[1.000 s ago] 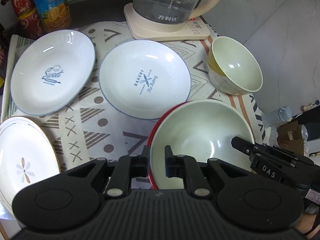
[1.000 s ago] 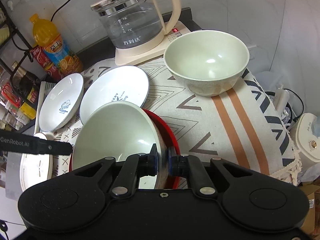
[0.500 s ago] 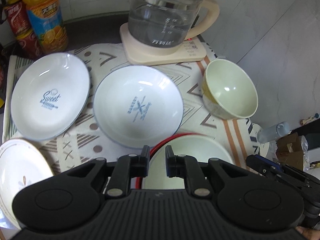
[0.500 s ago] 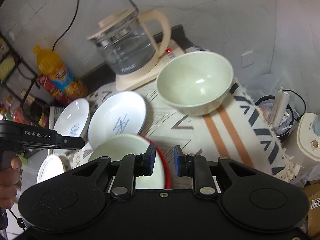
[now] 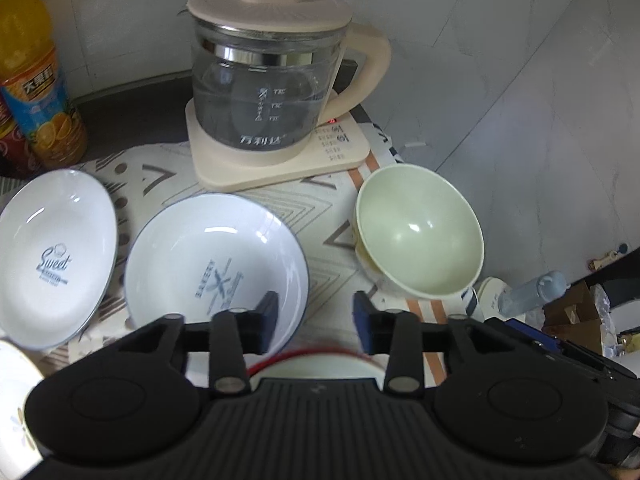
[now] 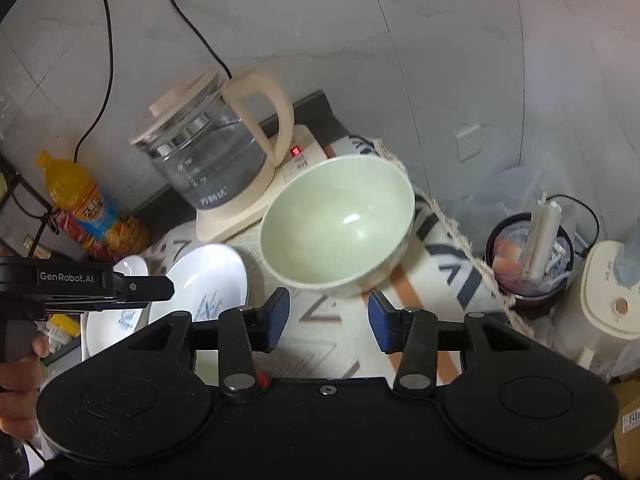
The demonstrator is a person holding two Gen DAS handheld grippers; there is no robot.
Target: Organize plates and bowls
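Note:
My left gripper (image 5: 316,316) hangs over the patterned cloth, its jaws opening with nothing between them. Just below it shows the rim of the red-rimmed bowl (image 5: 312,362), mostly hidden by the gripper body. My right gripper (image 6: 328,316) also has its jaws opening and empty, in front of the pale green bowl (image 6: 340,220). That pale green bowl (image 5: 420,232) stands at the right of the cloth. The white "Bakery" plate (image 5: 216,264) lies in the middle, the "Sweet" plate (image 5: 52,256) at the left, and a flower plate (image 5: 12,400) at the bottom left.
A glass kettle (image 5: 264,80) on a cream base stands at the back of the table. An orange drink bottle (image 5: 32,80) is at the back left. The table's right edge drops to a bin (image 6: 528,256) and a white appliance (image 6: 612,292). A hand (image 6: 20,380) holds the left gripper.
Both grippers were shut on the red-rimmed bowl's rim. They have let go, opened, and drawn back and up, so the bowl has slid almost out of view beneath them.

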